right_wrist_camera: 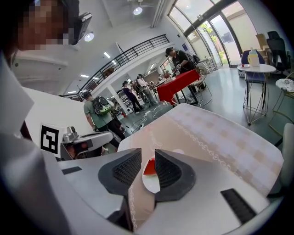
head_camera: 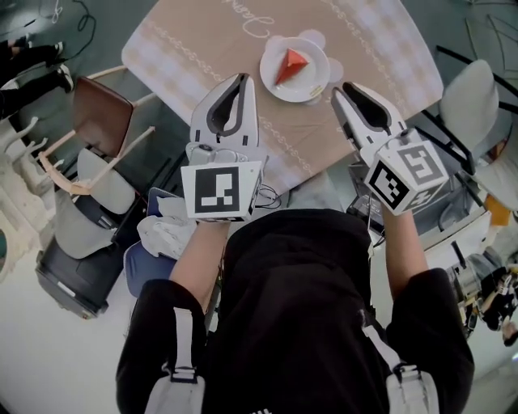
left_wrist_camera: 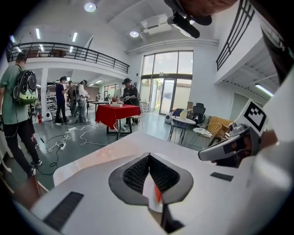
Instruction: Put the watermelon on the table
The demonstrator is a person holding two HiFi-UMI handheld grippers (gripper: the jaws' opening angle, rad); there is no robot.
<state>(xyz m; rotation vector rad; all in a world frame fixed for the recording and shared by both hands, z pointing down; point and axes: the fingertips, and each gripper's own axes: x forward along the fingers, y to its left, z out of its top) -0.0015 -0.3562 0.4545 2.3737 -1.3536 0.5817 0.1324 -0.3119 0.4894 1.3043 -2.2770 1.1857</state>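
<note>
Large double-height hall, white walls. Mezzanine with black railing (left_wrist_camera: pixel 59 48) along the left, recessed ceiling lights (left_wrist_camera: pixel 90 7) on. Tall glazed doors and windows (left_wrist_camera: pixel 167 82) at the far end, daylight coming in. Floor (left_wrist_camera: pixel 92 142) grey and glossy, white cables (left_wrist_camera: pixel 69 135) trailing over it. Red-cloth table (left_wrist_camera: pixel 118 114) mid-room, people (left_wrist_camera: pixel 69 98) standing near it. Round white table (left_wrist_camera: pixel 182 123) and wicker chair (left_wrist_camera: pixel 210 131) near the windows. In the head view: wooden chair (head_camera: pixel 99 121) with brown seat, white chair (head_camera: pixel 472 95).
</note>
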